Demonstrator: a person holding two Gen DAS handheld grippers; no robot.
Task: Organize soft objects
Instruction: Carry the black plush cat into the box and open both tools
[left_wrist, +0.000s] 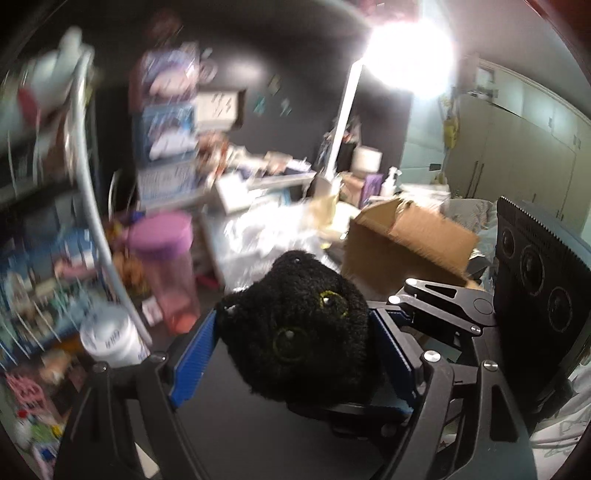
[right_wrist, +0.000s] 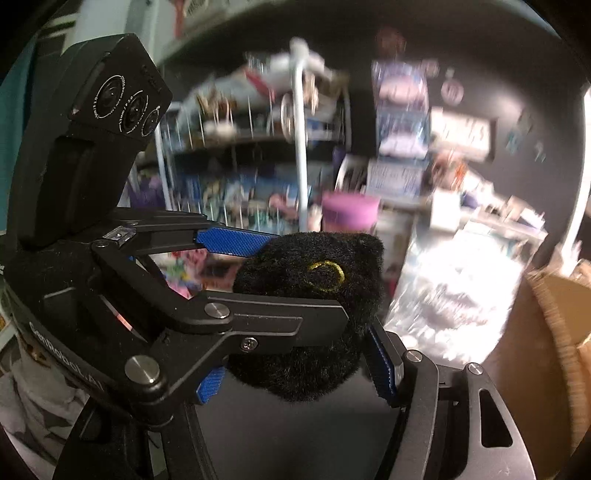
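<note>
Before blurred shelves (right_wrist: 258, 155), both grippers clamp the black plush cat (left_wrist: 295, 325), face up.

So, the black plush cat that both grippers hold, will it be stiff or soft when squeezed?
Probably soft: the black plush cat bulges between the blue fingers of the left gripper. It looks light, as it hangs in the air held only by the pinch. Its fuzzy pile should not slip easily in the right gripper.

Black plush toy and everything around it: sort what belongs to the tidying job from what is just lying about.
Belongs to the job:
- black plush toy
- left gripper, jaws closed on the toy
- right gripper, jaws also gripping it

Just lying about:
- cardboard box
- pink bottle with purple lid
- white tub
- cluttered wire shelves
</note>
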